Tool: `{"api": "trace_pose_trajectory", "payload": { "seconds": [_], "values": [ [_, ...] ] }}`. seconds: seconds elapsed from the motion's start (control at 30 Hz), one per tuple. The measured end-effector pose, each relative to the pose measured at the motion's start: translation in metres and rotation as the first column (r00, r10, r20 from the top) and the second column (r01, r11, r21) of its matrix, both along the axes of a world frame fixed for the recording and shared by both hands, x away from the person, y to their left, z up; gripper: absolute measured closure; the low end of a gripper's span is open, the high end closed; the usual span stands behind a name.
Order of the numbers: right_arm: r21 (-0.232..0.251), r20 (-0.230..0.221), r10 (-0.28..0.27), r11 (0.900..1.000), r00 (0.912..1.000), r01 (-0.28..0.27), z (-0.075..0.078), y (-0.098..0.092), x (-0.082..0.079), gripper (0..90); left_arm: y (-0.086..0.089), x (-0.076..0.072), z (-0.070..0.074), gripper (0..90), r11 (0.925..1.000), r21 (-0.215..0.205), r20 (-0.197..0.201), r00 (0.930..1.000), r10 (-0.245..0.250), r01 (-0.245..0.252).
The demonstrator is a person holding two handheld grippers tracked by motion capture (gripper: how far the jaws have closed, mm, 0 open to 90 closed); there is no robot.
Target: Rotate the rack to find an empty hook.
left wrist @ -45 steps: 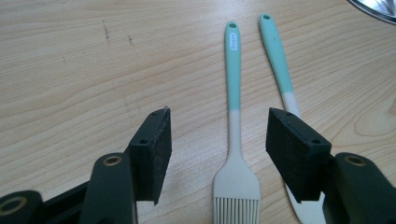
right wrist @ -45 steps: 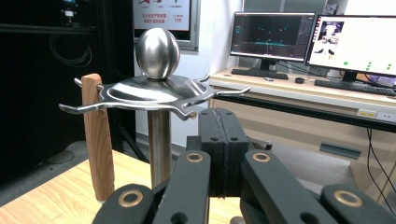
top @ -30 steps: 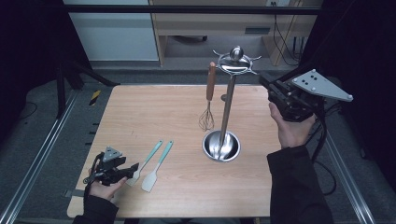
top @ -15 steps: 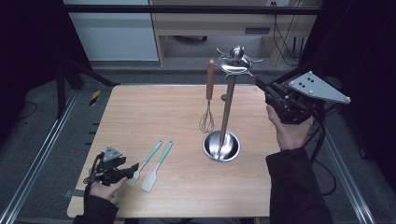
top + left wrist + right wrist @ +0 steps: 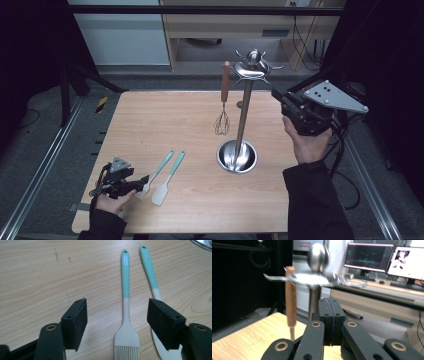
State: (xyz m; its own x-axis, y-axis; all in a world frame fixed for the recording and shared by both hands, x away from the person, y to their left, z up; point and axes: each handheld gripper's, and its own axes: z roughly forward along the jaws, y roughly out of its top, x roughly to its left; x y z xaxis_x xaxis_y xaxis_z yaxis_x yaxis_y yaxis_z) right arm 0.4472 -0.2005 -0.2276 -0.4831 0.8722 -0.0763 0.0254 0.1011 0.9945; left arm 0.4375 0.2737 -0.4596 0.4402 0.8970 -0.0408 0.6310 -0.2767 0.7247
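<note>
Teal-handled brush (image 5: 125,315) lies flat beside matching spatula (image 5: 152,290)

A pale wooden table (image 5: 150,130) stands on grey carpet (image 5: 50,140), with metal rails (image 5: 45,165) along both sides. Behind it sits a light wood desk (image 5: 235,25) beside a white cabinet (image 5: 120,32). Two lit monitors (image 5: 368,256) glow on a far desk; black curtains (image 5: 30,45) darken the sides
</note>
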Motion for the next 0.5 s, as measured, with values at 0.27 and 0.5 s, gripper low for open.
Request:
{"api": "trace_pose_trajectory", "payload": {
  "seconds": [0.27,0.5],
  "values": [
    [-0.036,-0.074,-0.021,0.999,0.9970,0.019,-0.038,-0.006,-0.002,83.8,-0.002,-0.001,0.002,36.1,0.9992,0.041,0.014,0.9999,-0.002,0.001],
    [-0.063,-0.155,-0.032,0.998,0.9874,0.022,-0.086,-0.014,-0.006,76.4,-0.004,-0.001,0.002,47.2,0.9988,0.042,0.005,0.9997,-0.025,0.025]
  ]
}}
